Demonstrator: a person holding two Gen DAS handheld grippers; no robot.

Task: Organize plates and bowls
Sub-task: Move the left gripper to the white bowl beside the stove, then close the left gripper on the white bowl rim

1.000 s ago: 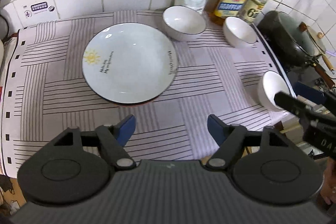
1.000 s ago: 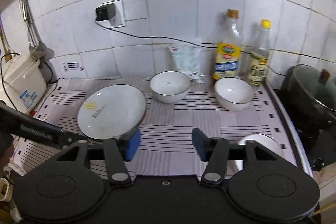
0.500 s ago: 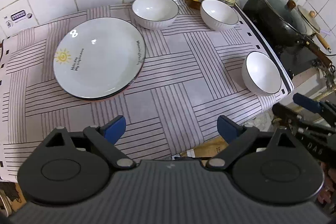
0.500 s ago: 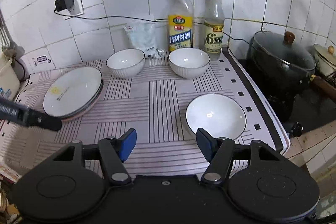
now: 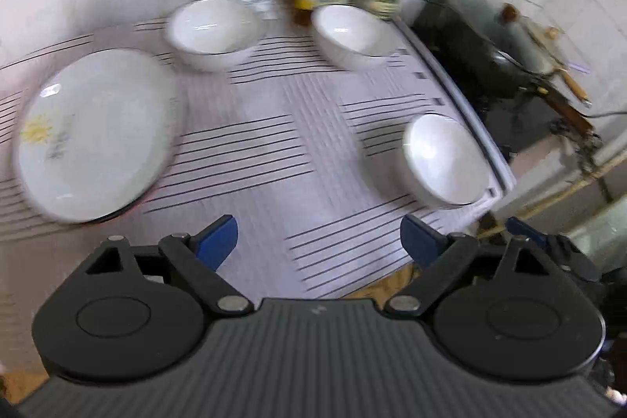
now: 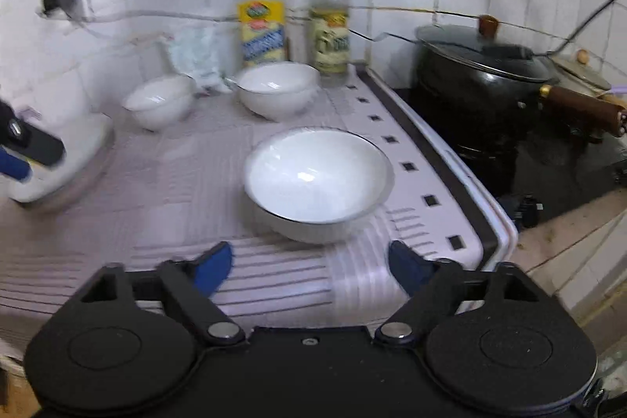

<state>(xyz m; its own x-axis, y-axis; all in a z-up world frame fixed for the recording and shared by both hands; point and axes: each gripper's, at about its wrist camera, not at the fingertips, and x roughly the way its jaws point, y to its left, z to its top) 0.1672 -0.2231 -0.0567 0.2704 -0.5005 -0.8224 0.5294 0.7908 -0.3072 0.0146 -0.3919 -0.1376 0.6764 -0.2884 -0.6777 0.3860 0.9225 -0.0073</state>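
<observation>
A large white plate [image 5: 94, 140] with a yellow sun mark lies at the left of the striped cloth; it shows blurred in the right wrist view [image 6: 58, 163]. Three white bowls stand on the cloth: back left [image 5: 211, 32] [image 6: 160, 100], back right [image 5: 354, 34] [image 6: 276, 87], and near the right edge [image 5: 444, 161] [image 6: 317, 179]. My left gripper [image 5: 319, 239] is open and empty above the cloth's front edge. My right gripper [image 6: 309, 265] is open and empty, just in front of the near bowl.
Two oil bottles [image 6: 260, 10] [image 6: 329, 14] and a white bag [image 6: 196, 57] stand against the tiled wall. A black lidded pot [image 6: 478, 81] with a wooden handle sits on the stove right of the cloth. The cloth's right edge [image 6: 443, 167] drops off.
Both grippers have swung to the right. The right gripper has come closer to the near bowl. The left view is now blurred with motion and tilted lower.
</observation>
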